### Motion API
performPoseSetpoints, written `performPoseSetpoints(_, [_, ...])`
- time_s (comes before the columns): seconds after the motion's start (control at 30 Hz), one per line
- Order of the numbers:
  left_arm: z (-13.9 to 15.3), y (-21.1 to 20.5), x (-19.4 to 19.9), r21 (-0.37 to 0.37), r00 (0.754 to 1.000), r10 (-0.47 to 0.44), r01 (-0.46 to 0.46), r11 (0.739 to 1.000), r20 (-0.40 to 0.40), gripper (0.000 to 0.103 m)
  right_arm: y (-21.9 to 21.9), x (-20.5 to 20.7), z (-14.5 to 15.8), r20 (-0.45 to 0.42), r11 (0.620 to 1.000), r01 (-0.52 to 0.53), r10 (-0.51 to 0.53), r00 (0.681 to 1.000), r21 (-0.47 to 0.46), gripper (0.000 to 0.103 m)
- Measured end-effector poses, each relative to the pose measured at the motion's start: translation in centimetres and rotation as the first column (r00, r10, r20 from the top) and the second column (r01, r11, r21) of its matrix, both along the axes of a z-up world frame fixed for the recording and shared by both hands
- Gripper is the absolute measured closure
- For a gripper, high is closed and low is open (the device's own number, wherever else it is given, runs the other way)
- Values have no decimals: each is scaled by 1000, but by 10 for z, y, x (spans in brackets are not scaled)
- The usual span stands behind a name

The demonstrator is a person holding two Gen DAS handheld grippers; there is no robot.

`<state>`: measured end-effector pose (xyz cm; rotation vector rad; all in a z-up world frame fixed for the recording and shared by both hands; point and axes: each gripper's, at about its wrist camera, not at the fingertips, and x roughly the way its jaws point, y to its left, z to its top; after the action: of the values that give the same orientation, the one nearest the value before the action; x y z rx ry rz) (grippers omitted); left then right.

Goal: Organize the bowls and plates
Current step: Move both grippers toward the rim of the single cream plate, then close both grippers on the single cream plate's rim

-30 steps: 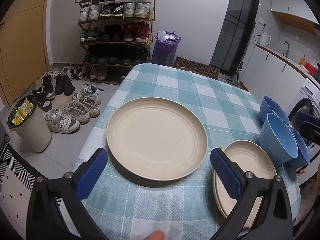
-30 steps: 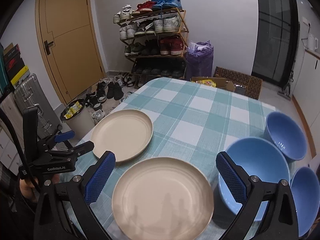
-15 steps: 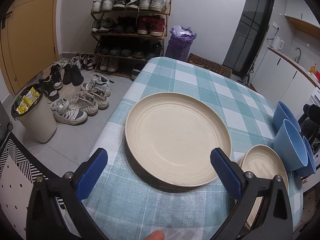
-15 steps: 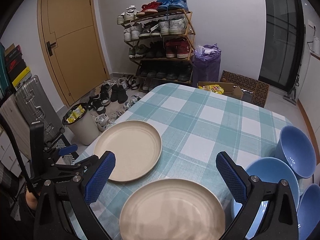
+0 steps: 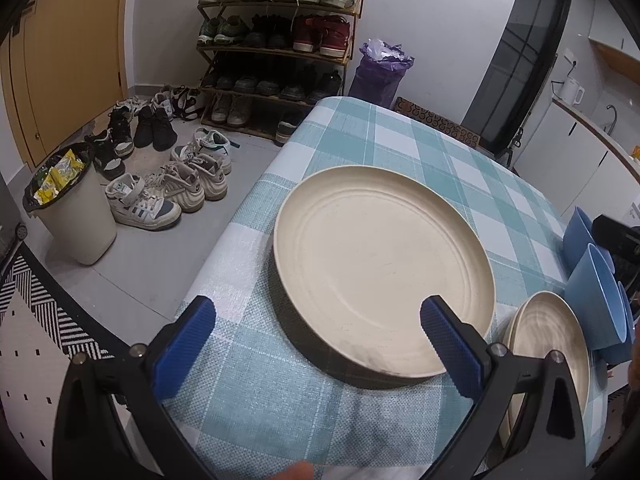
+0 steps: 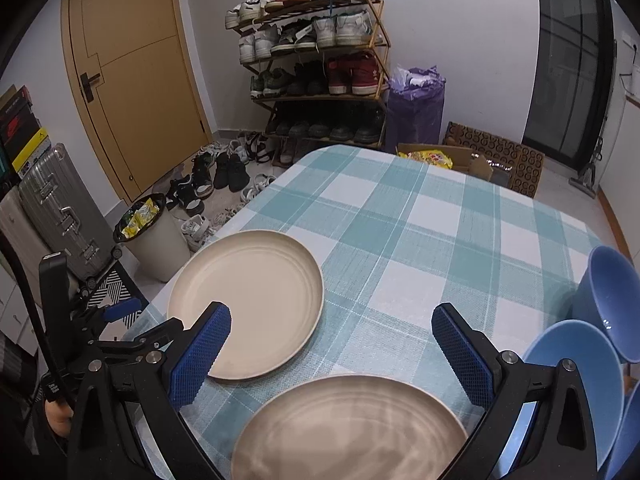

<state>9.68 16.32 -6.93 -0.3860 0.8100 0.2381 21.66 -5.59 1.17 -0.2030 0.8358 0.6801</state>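
Both tongs spread wide, empty: left tongs (image 5: 316, 336) over cream plate (image 5: 380, 268), lying flat, face up; right tongs (image 6: 332, 344).

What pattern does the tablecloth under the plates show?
The tablecloth is a teal-and-white check, clearest in the right wrist view.

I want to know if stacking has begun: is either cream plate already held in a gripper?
No: the left gripper and right gripper are both open, and both cream plates lie on the tablecloth.
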Motion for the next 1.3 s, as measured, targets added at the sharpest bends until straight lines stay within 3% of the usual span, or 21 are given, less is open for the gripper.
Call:
performPoseSetpoints(0.23, [-6, 8, 1, -36, 1000, 20, -20, 999, 4, 4, 18, 13, -25, -46, 999, -25, 23, 999, -39, 1])
performPoseSetpoints(0.3, [-8, 9, 1, -46, 1000, 13, -13, 999, 3, 13, 22, 17, -33, -67, 999, -23, 20, 998, -47, 1])
performPoseSetpoints(0.37, [-12, 9, 2, -54, 1000, 9, -10, 999, -7, 15, 25, 20, -39, -85, 998, -30, 26, 996, -48, 1])
performPoseSetpoints(0.47, [-15, 9, 4, -62, 1000, -1, 0, 998, -11, 32, 32, 23, -49, -105, 997, -41, 35, 994, -58, 1])
performPoseSetpoints(0.6, [-18, 9, 5, -66, 1000, -11, 10, 998, -19, 43, 39, 27, -62, -134, 996, -56, 46, 990, -74, 14])
performPoseSetpoints(0.73, [-18, 10, 5, -68, 1000, -6, 5, 998, -20, 43, 46, 28, -74, -164, 992, -84, 68, 984, -95, 33])
performPoseSetpoints(0.83, [-18, 12, 4, -70, 1000, -3, 2, 998, -21, 44, 49, 29, -78, -172, 991, -89, 71, 983, -100, 36])
performPoseSetpoints(1.07, [-21, 13, 5, -81, 1000, -15, 12, 997, -25, 59, 54, 35, -86, -183, 990, -79, 57, 981, -116, 39])
performPoseSetpoints(1.3, [-21, 11, 5, -82, 999, -29, 27, 996, -20, 68, 61, 37, -95, -196, 987, -85, 58, 979, -137, 57])
